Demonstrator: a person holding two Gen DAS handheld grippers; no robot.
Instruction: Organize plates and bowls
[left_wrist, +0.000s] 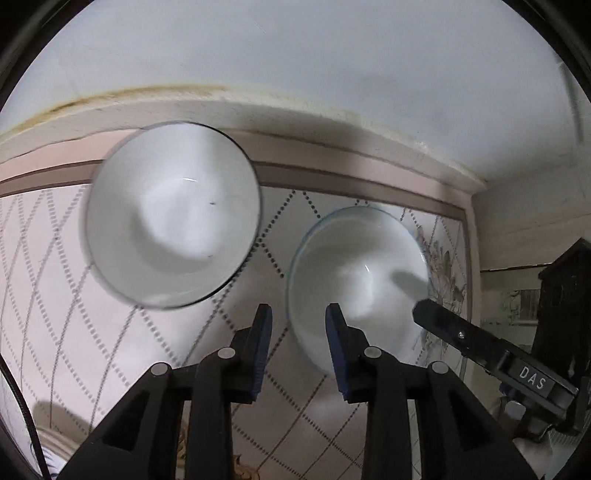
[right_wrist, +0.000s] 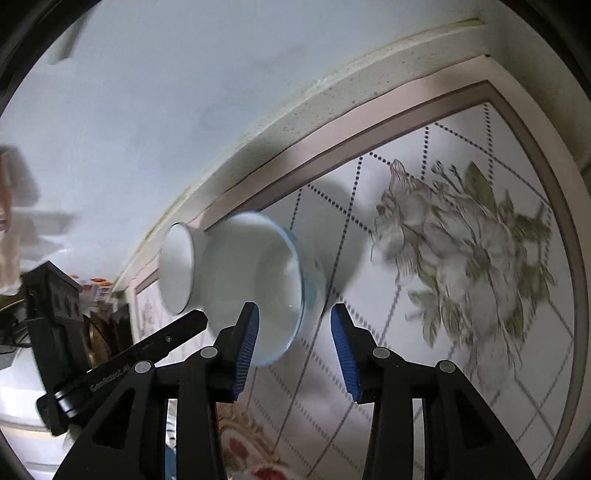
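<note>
Both grippers empty, fingers parted, nothing between the pads. Two white bowls sit on the patterned tabletop (left_wrist: 55, 295), near its far edge by the wall.

Left gripper (left_wrist: 299, 345): the blue-rimmed bowl (left_wrist: 358, 280) lies just ahead of my fingertips, slightly toward the right finger; its near rim falls roughly across the gap. The dark-rimmed bowl (left_wrist: 171, 214) is farther ahead, off beyond the left finger. The two bowls are apart, not touching, as far as I can judge through the motion blur.

Right gripper (right_wrist: 293, 347): the blue-rimmed bowl (right_wrist: 255, 288) sits directly past my left finger (right_wrist: 245, 350), rim near that pad; I cannot tell if it touches. The dark-rimmed bowl (right_wrist: 177, 269) is behind it, farther left. The other gripper's finger (right_wrist: 173, 332) comes in from the left, close to the same bowl.

Judgement: the step in hand is pinching the blue-rimmed bowl's rim to nest it with the other. Only one gripper should take it; both are crowding it. One pad inside the wall, one outside, seated deep before closing. Glazed rim is likely slippery: lift level, move slowly.
</note>
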